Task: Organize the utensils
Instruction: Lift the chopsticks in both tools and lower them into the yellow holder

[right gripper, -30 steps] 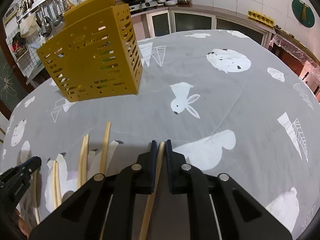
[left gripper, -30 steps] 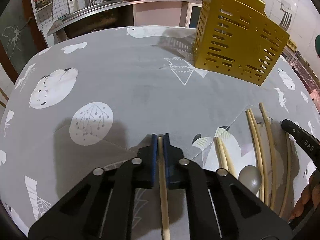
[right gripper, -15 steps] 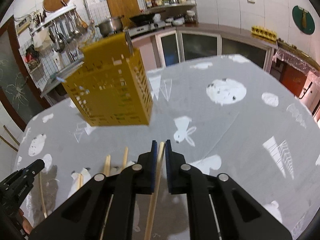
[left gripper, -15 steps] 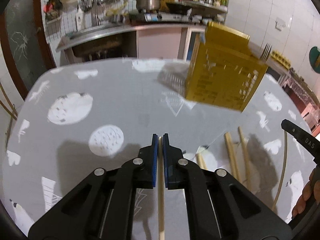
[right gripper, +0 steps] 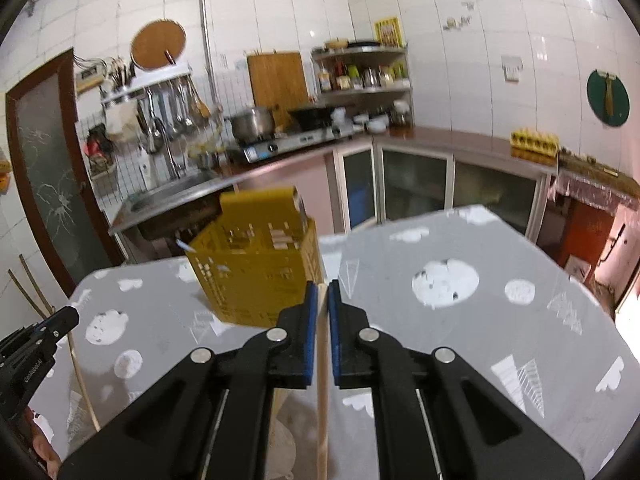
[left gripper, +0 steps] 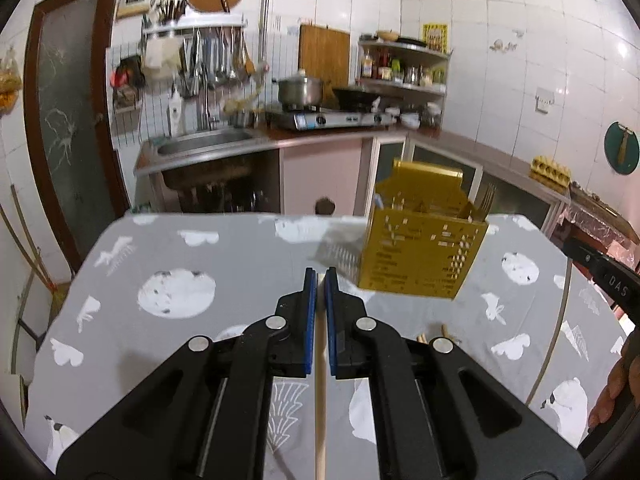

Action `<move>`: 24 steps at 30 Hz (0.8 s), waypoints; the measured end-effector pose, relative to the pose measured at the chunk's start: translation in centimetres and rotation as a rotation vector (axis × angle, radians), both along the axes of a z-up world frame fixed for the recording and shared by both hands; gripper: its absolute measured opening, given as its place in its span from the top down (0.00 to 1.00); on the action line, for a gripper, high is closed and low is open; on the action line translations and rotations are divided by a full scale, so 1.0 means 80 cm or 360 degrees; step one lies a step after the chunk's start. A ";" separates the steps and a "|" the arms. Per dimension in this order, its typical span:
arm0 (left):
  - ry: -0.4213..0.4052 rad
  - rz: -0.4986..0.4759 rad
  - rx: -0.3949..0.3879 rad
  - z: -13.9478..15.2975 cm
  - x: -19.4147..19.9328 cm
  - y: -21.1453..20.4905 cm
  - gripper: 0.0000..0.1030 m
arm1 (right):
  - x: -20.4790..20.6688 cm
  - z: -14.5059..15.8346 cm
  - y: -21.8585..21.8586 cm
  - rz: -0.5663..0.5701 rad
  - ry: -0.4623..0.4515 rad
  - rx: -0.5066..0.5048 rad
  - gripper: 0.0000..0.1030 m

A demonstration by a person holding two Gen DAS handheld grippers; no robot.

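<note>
A yellow perforated utensil holder (left gripper: 420, 252) stands on the grey patterned table (left gripper: 240, 264), with a fork (left gripper: 486, 200) upright in it; it also shows in the right wrist view (right gripper: 256, 272). My left gripper (left gripper: 319, 276) is shut on a wooden chopstick (left gripper: 320, 400), raised above the table, left of the holder. My right gripper (right gripper: 322, 290) is shut on another wooden chopstick (right gripper: 322, 400), raised in front of the holder's right corner. More chopsticks lie on the table below (left gripper: 444, 330).
The right gripper's body (left gripper: 600, 276) shows at the left wrist view's right edge, the left gripper's (right gripper: 32, 344) at the right wrist view's left. A thin stick (right gripper: 82, 384) lies by it. Behind the table are a sink (left gripper: 204, 148), stove (left gripper: 332, 118) and cabinets.
Both grippers have risen well above the table with their chopsticks and tilted up; the kitchen wall is now in view and the holder looks smaller and farther.
</note>
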State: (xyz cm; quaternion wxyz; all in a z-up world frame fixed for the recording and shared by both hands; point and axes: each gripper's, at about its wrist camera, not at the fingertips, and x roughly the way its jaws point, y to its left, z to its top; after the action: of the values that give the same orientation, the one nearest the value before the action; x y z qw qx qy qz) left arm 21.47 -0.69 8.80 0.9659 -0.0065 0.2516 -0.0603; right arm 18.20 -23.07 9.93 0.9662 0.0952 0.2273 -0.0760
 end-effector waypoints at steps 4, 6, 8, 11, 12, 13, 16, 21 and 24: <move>-0.0083 0.0008 0.0006 0.011 -0.008 0.000 0.97 | -0.007 0.011 -0.001 0.0011 -0.0062 -0.0021 0.94; -0.0123 0.0011 -0.0010 0.014 -0.009 0.002 0.97 | -0.008 0.014 -0.002 0.0007 -0.0081 -0.0030 0.94; -0.0131 0.0012 -0.0031 0.016 -0.006 0.003 0.97 | -0.009 0.017 -0.004 -0.0001 -0.0104 -0.0032 0.94; -0.0147 0.0007 -0.0045 0.019 -0.002 0.003 0.97 | -0.008 0.021 -0.009 -0.0007 -0.0122 -0.0032 0.94; -0.0153 0.0003 -0.0045 0.020 -0.002 0.002 0.97 | -0.007 0.023 -0.010 -0.0006 -0.0130 -0.0032 0.94; -0.0161 -0.0002 -0.0045 0.020 -0.001 0.001 0.97 | -0.007 0.024 -0.010 -0.0006 -0.0139 -0.0035 0.94; -0.0213 -0.0002 -0.0057 0.024 -0.003 0.001 0.97 | -0.009 0.029 -0.010 -0.0006 -0.0174 -0.0048 0.94; -0.0241 -0.0005 -0.0082 0.029 0.003 0.000 0.97 | -0.001 0.036 -0.006 0.0004 -0.0199 -0.0086 0.94; -0.0253 -0.0005 -0.0099 0.032 0.010 0.000 0.97 | 0.005 0.038 -0.009 0.0008 -0.0203 -0.0080 0.94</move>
State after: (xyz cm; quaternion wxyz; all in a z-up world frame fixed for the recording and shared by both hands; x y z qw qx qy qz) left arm 22.23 -0.69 11.35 0.9821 -0.0313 0.1721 -0.0700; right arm 18.64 -23.76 12.99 0.9810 0.0750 0.1635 -0.0730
